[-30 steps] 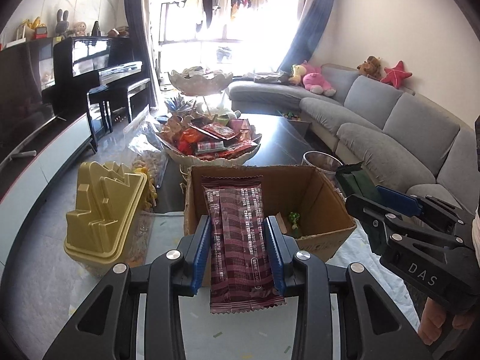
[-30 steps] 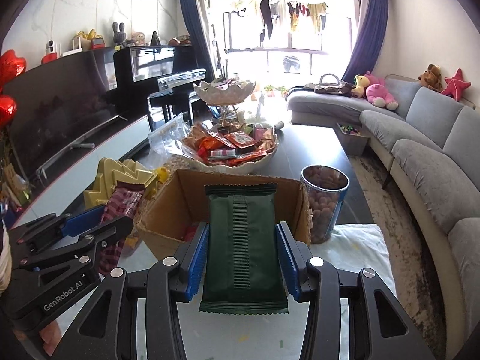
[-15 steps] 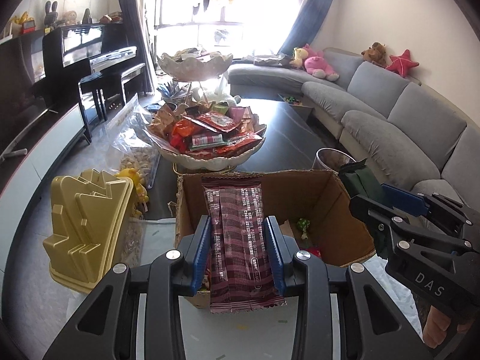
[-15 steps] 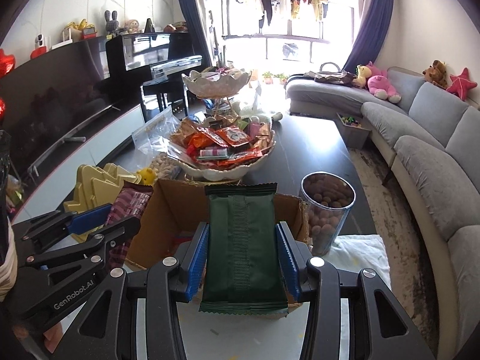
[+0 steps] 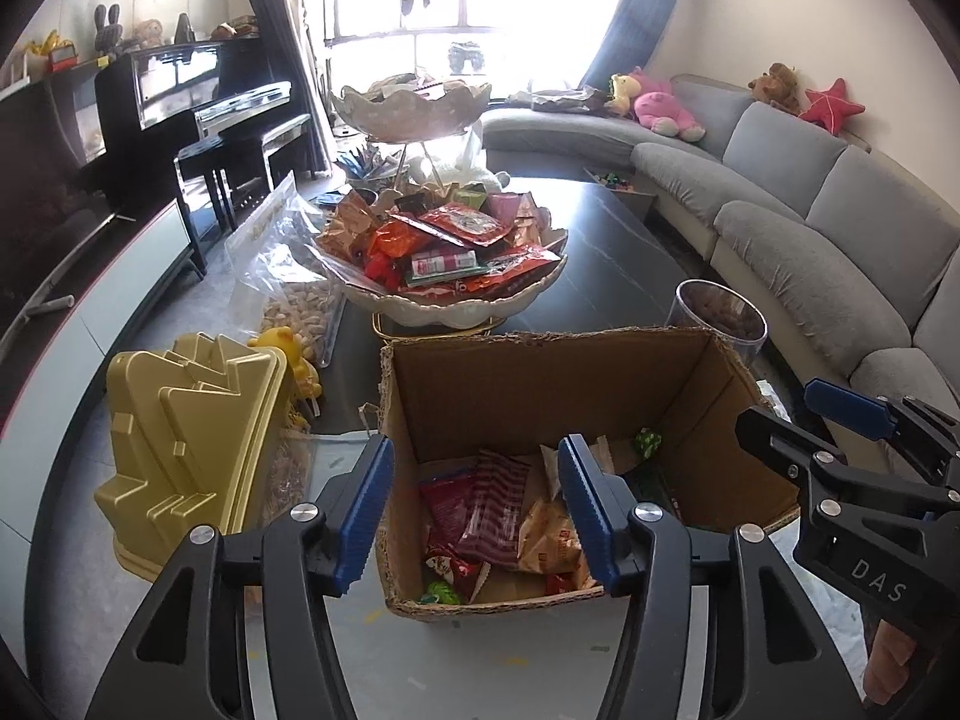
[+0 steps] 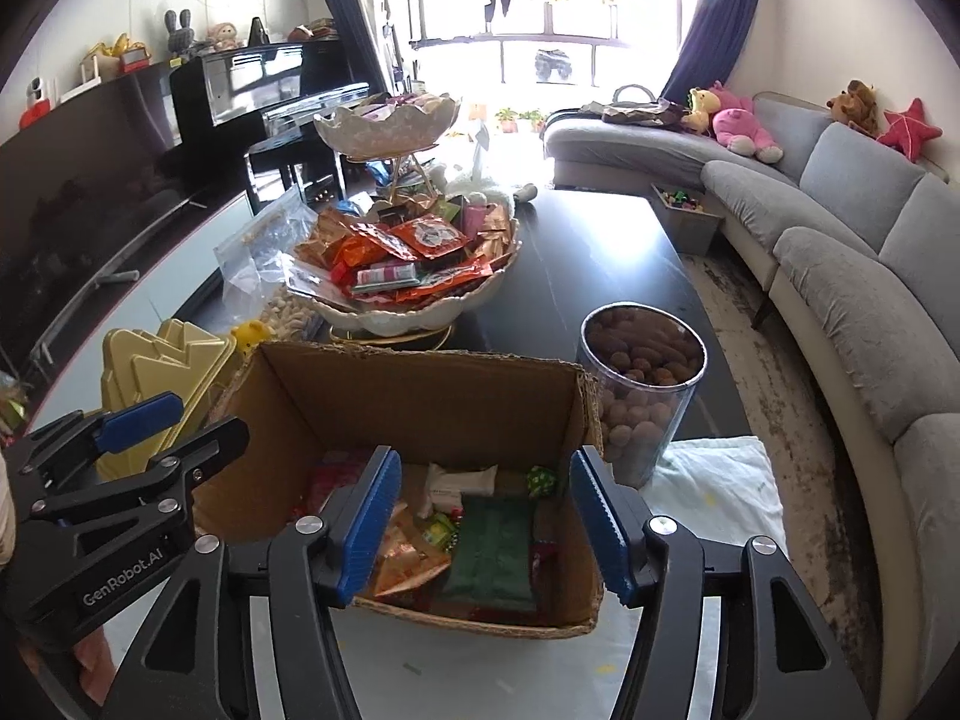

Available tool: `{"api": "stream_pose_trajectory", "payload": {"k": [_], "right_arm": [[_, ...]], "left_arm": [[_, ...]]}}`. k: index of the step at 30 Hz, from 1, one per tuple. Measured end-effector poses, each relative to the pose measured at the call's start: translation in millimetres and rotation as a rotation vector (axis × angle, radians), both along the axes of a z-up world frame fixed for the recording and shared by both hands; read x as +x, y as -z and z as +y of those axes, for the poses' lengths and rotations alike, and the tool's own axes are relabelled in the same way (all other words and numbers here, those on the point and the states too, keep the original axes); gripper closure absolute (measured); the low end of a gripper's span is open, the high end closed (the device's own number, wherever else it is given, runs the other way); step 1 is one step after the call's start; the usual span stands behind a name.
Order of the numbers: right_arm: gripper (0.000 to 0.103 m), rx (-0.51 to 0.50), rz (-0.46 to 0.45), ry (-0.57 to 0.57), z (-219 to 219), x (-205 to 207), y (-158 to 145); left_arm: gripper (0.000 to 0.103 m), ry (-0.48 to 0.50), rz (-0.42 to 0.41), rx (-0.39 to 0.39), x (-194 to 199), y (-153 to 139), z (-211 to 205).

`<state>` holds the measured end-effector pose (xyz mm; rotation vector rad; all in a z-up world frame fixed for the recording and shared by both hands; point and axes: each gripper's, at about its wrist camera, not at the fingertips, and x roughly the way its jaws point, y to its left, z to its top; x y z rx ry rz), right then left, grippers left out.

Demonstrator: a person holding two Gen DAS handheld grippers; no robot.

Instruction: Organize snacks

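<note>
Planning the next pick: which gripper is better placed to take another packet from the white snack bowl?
Left, marginally: the snack bowl sits straight beyond the left gripper; both jaws just opened, empty.

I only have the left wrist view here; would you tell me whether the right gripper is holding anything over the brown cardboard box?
Observer: No. The right gripper is open. Its jaws have just been opening, and nothing is pressed between them.
Operator: Where is the dark green foil packet?
Observer: It lies flat inside the brown cardboard box, towards the front wall.
Operator: How full is the clear plastic jar behind the box?
Observer: Brown round snacks fill it from the base almost to the rim.
</note>
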<state>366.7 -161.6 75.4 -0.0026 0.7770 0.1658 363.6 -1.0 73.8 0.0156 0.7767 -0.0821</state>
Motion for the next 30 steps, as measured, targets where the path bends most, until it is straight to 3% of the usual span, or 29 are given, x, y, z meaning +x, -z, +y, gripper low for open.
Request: {"api": "stream_pose_trajectory", "payload": {"k": [7,26,30], "right_arm": [[0.033,-0.019,-0.024,-0.016,2,-24,-3],[0.017,-0.018,-0.205,0.027,-15,-139,-21],[0.014,-0.047,-0.247,0.029,-15,-166,-21]], "left_arm": [[0.039,-0.022,-0.057,0.063,-31,-9,-2],[0.017,-0.047,-0.235,0.080,-165,-24,-4],[0.008,-0.045,-0.267,0.060,-189,-26,-3]]}}
